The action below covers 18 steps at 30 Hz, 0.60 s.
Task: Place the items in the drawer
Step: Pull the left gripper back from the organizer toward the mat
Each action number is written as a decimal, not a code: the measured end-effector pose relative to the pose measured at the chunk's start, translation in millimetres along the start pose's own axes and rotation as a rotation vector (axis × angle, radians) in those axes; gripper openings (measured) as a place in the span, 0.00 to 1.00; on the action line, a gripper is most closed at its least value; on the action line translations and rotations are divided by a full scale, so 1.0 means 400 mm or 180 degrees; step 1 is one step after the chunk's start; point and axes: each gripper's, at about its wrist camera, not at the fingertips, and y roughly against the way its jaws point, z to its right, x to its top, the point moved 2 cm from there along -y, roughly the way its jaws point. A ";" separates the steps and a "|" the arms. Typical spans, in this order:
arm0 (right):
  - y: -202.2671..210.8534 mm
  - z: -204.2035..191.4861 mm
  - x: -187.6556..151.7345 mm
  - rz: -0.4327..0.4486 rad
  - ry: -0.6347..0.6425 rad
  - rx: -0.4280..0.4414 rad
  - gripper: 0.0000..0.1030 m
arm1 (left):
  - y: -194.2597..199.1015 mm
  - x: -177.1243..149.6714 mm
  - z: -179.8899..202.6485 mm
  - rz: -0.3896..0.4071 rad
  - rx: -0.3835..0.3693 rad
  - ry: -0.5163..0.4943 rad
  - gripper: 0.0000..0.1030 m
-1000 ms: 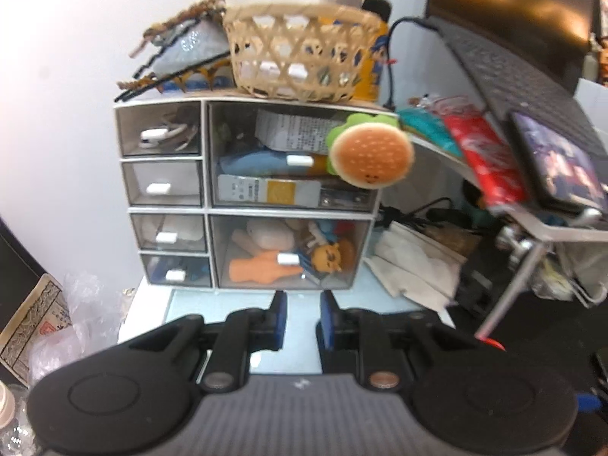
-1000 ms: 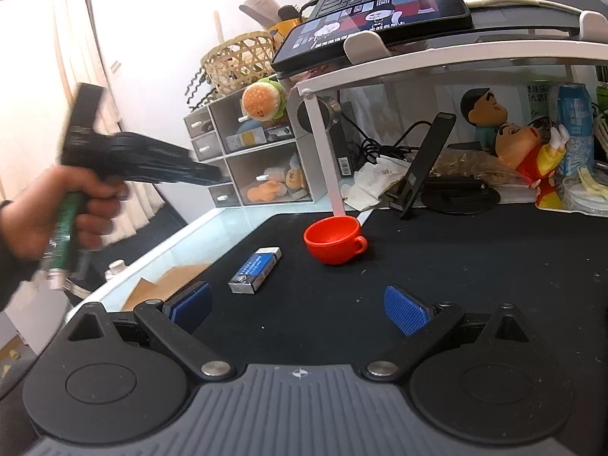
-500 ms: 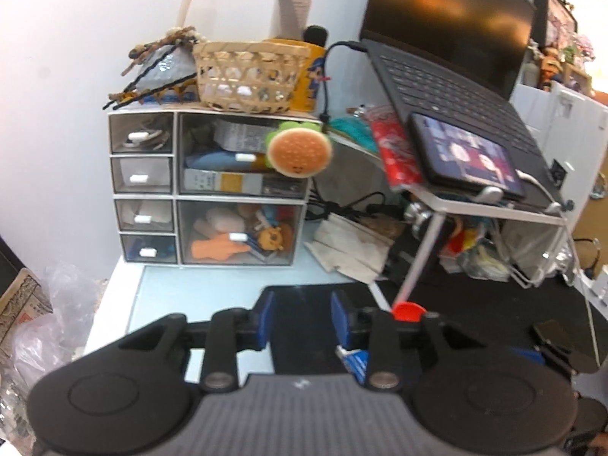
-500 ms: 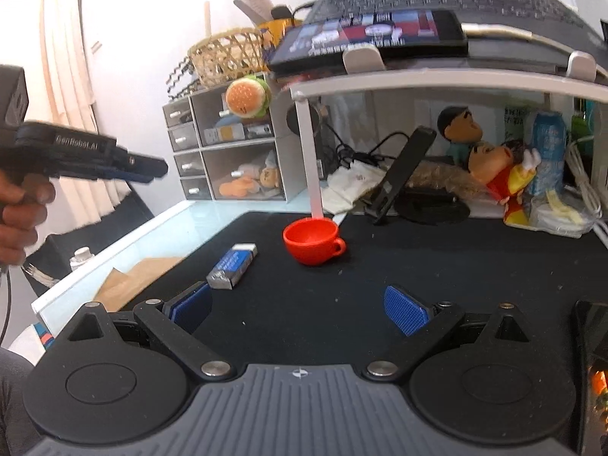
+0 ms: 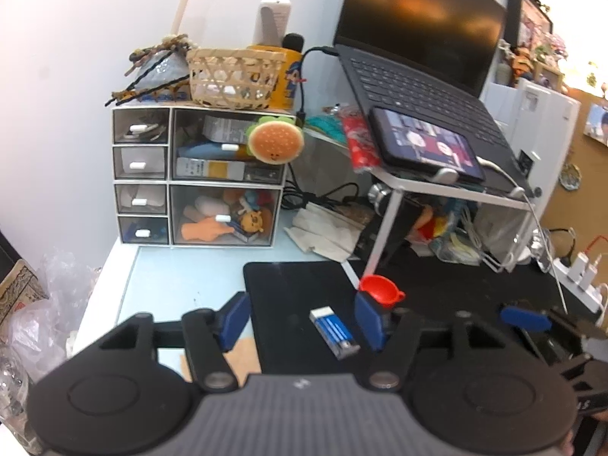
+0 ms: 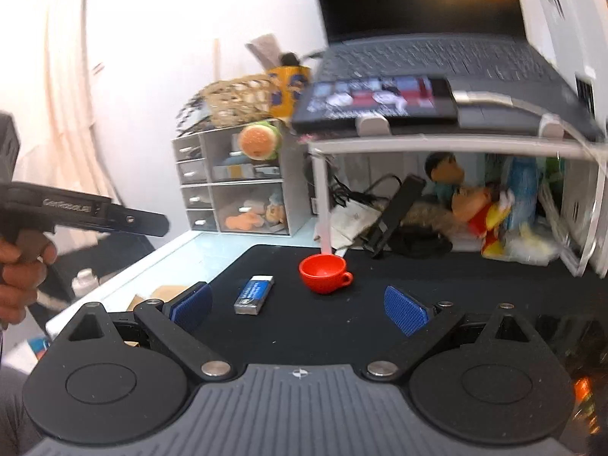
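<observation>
A blue-and-white eraser (image 5: 334,332) and a small red cup (image 5: 380,292) lie on the black mat (image 5: 296,285). My left gripper (image 5: 303,321) is open just above the mat's near edge, and the eraser sits between its blue pads. At the back left stands a clear drawer unit (image 5: 197,178) with all its drawers shut. In the right wrist view, my right gripper (image 6: 298,306) hangs open and empty over the mat, with the eraser (image 6: 254,294) and the cup (image 6: 325,273) just ahead of it. The drawer unit (image 6: 231,190) lies farther back.
A wicker basket (image 5: 235,76) and a burger plush (image 5: 275,142) sit on the drawer unit. A laptop stand (image 5: 437,186) with a laptop and a phone fills the right. Papers, cables and toys crowd beneath it. A hand (image 6: 19,262) grips the left tool at the left edge.
My left gripper has drawn back from the drawer unit to the mat and gone from nearly shut to open. The right gripper has tilted and shifted a little, still open.
</observation>
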 end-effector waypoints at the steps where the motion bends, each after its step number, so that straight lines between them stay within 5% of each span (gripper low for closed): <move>1: 0.010 -0.008 0.002 -0.0016 0.0029 0.0006 0.97 | 0.006 -0.007 0.003 0.0008 0.0022 -0.0016 0.65; 12: 0.040 -0.096 -0.005 -0.0043 0.0087 -0.0046 0.97 | 0.081 -0.061 0.019 0.0200 0.0315 -0.0157 0.65; 18: 0.043 -0.119 0.003 0.0084 -0.0031 -0.0182 0.97 | 0.117 -0.074 -0.002 0.0207 0.0289 0.0024 0.65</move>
